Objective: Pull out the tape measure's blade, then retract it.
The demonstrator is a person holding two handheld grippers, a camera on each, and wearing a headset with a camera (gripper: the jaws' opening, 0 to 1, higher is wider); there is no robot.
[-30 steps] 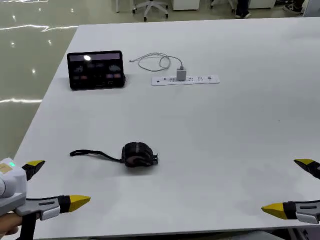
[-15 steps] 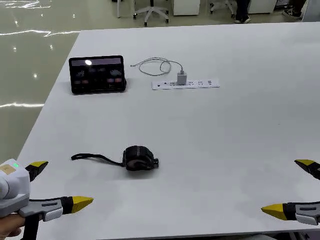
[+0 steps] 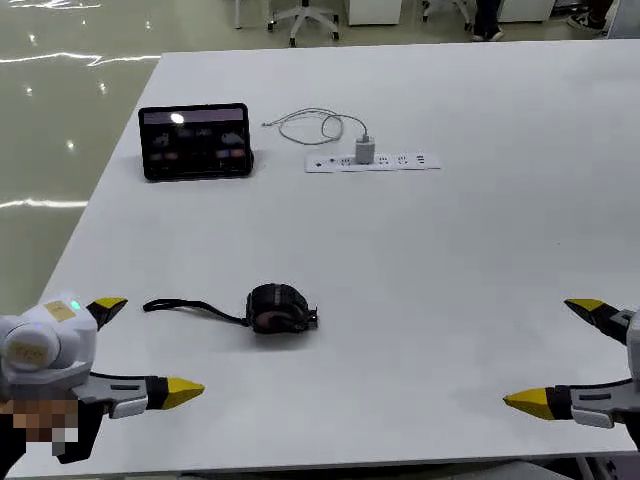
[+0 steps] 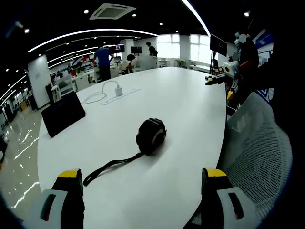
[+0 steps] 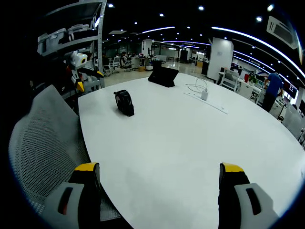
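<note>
1. Tape measure (image 3: 278, 308) is noted lying on the white table (image 3: 450, 260), near the front edge, blade housed, strap (image 3: 190, 308) trailed leftward.
2. Left gripper (image 3: 150, 346) is held spread wide, empty, near the strap's end.
3. Right gripper (image 3: 550, 352) is likewise spread, empty, well apart rightward.

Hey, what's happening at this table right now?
A person holds a gripper in each hand over a white table. The left gripper and right gripper are both open and holding nothing. The black tape measure lies on the table between them, nearer the left one, untouched, with its blade not yet pulled out.
</note>
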